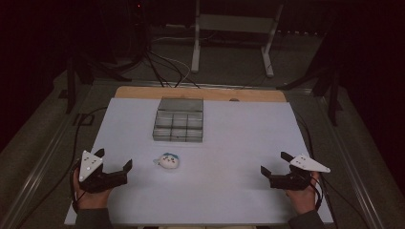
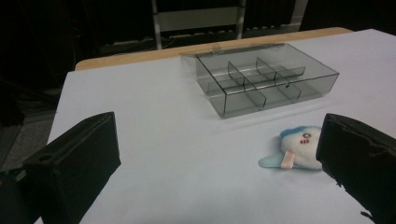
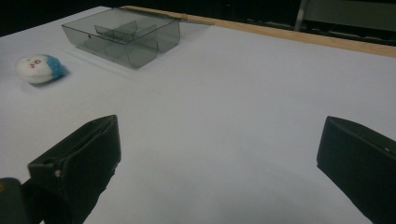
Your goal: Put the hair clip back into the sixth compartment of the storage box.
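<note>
The small plush toy point(image 1: 167, 161) — white, with a blue back and a little printed face — lies on the pale table cover point(image 1: 239, 143), just in front of the clear divided box point(image 1: 178, 125) and apart from it. The box's compartments look empty, though the grey plastic and dim light make the far ones hard to read.

The left gripper point(image 1: 115, 164) rests on the table near the toy, a short way to its left, jaws spread wide with nothing between them; in the left gripper view the toy point(image 2: 299, 148) sits just beside the right-hand jaw, not inside the gap. The right gripper point(image 1: 275, 163) sits well apart at the other side of the table — jaws equally wide, holding nothing.

As I judge it, the work has hardly begun: the toy is untouched and outside the box. Left to do is the reach, the grasp, and most likely setting it into a compartment.
</note>
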`<state>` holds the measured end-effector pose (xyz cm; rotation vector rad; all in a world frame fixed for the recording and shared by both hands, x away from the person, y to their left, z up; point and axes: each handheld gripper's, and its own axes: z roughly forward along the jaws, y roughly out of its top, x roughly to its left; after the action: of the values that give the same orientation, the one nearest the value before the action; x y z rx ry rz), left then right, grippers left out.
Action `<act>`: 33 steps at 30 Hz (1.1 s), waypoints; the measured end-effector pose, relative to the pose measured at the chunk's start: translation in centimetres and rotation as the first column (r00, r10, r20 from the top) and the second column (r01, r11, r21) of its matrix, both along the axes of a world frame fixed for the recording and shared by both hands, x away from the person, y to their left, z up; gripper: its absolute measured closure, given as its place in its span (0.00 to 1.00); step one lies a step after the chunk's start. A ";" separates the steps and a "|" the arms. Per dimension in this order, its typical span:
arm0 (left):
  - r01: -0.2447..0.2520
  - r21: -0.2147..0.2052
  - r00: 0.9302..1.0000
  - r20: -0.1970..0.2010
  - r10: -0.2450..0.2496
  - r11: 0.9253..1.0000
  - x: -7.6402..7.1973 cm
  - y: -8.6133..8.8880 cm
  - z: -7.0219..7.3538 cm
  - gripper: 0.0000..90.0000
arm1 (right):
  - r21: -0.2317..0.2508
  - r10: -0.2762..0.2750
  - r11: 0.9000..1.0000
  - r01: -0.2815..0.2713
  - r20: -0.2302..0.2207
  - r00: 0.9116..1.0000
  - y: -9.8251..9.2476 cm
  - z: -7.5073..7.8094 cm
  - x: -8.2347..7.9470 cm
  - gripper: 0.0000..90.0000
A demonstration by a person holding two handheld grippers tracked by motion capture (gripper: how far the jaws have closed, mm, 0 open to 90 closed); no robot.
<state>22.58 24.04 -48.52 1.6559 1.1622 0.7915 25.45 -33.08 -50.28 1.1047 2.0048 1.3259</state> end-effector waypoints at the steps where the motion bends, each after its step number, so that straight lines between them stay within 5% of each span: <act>1: 0.000 0.000 1.000 0.000 0.000 1.000 0.0 0.0 0.0 0.01 | 0.000 0.000 1.000 0.000 0.000 1.000 0.0 0.0 0.0 0.00; 33: 0.117 -0.002 0.992 -0.054 -0.117 0.993 4.4 -3.3 0.3 0.01 | 0.005 -0.013 1.000 0.013 0.007 1.000 -0.2 0.0 0.3 0.00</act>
<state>26.95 20.78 -48.19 1.7389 1.0911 0.6773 25.70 -33.27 -50.32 1.1121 1.9866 1.3267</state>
